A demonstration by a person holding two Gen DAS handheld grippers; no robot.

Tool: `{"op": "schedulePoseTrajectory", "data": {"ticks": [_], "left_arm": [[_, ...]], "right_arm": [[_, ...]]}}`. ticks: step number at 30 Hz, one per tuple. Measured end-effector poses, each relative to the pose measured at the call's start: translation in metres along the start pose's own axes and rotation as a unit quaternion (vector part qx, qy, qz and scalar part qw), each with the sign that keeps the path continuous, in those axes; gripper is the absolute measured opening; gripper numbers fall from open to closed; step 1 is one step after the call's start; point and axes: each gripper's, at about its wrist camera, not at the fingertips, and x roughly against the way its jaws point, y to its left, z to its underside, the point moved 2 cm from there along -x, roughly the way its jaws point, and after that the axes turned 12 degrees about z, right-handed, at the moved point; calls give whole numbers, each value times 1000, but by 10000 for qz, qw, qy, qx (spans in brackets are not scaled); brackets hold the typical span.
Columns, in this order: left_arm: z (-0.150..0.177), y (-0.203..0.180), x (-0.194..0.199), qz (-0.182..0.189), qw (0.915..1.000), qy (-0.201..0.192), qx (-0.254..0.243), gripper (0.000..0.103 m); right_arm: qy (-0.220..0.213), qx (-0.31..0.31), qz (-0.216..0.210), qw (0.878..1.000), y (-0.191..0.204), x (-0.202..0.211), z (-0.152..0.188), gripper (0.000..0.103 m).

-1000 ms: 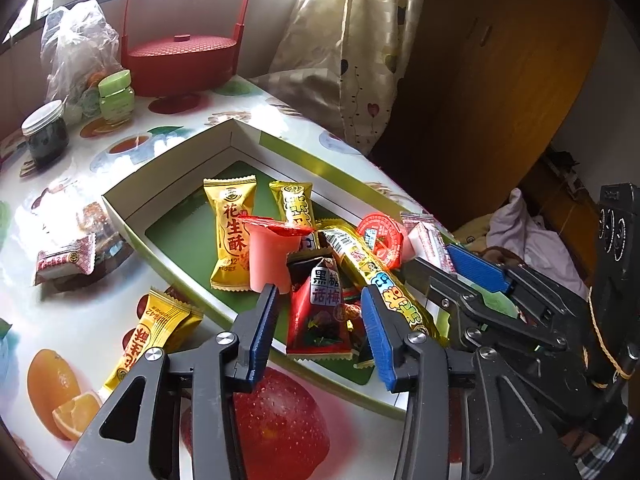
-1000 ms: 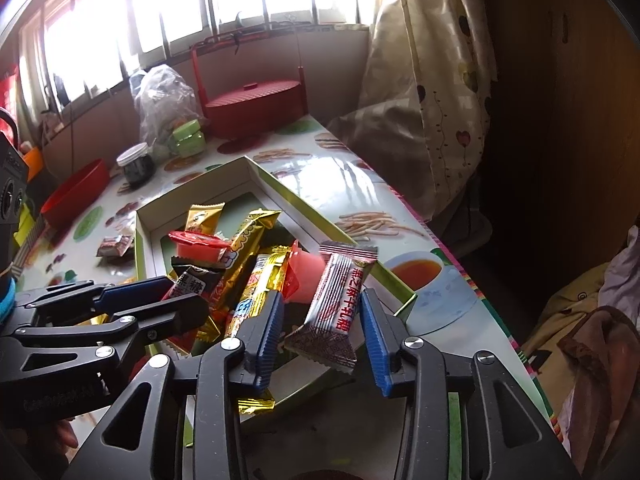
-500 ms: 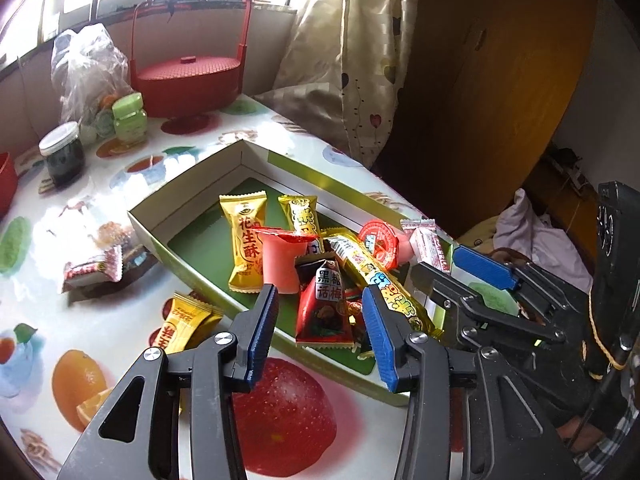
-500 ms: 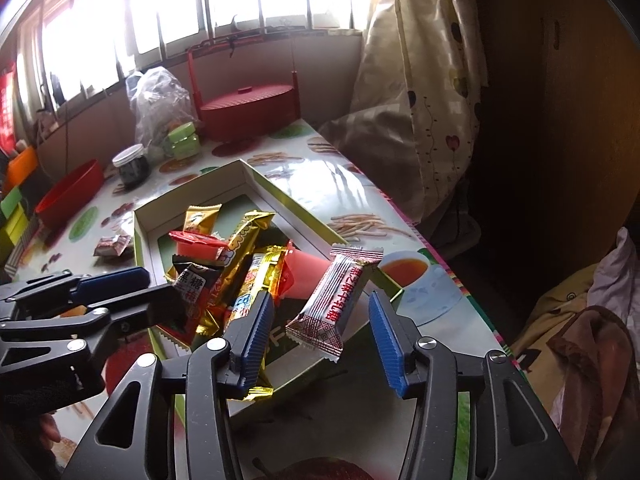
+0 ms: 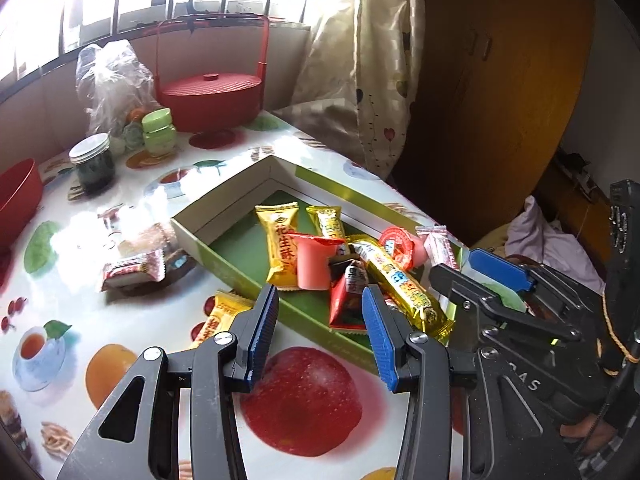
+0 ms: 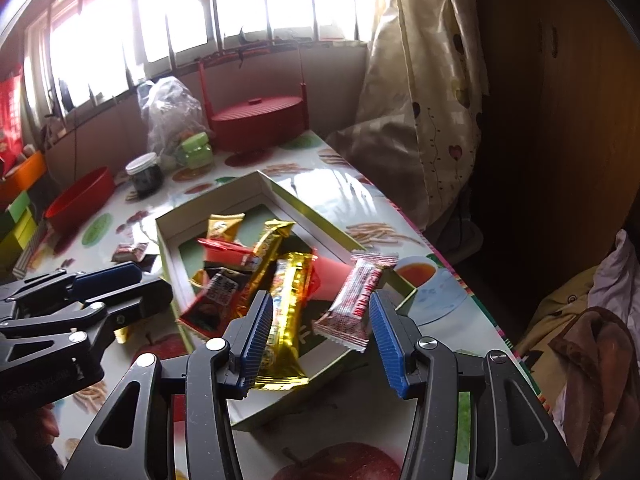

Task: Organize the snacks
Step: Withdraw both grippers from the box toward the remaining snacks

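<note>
On the table (image 5: 132, 184), left of the box, lie a red-and-white wrapped snack (image 5: 134, 267) and a yellow packet (image 5: 218, 318). The left gripper (image 5: 318, 326) hangs part open above the box's near wall, holding nothing. The green-lined box (image 5: 240, 196) holds the piled snacks (image 5: 320, 256). The right gripper (image 6: 322, 336) stands apart and empty, a pink-and-white bar (image 6: 356, 300) lying loose on the box rim between its fingers.

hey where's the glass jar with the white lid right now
The dark glass jar with the white lid stands at the table's far left in the left wrist view, between the red bowl and the green-lidded jar.
</note>
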Motion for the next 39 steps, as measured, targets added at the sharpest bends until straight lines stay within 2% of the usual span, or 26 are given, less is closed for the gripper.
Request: {"op": "schedulePoseTrajectory", "data": {"ticks": [13, 17, 20, 30, 39], "left_arm": [[10, 15, 15, -65, 9999, -72, 120, 45], [11, 24, 27, -6, 9996, -214, 196, 45], [12, 33, 35, -94, 9993, -259, 253, 45], [23, 77, 49, -424, 9966, -282, 644, 45], [32, 106, 58, -601, 9935, -301, 916, 45]], "right_arm": [[-51, 31, -51, 10000, 15, 8, -1, 50], [-75, 96, -123, 9999, 23, 11, -1, 50], [-139, 180, -161, 9996, 31, 15, -2, 50], [-44, 446, -436, 9980, 65, 12, -3, 50], [258, 787, -977, 9918, 110, 2, -1, 50]]}}
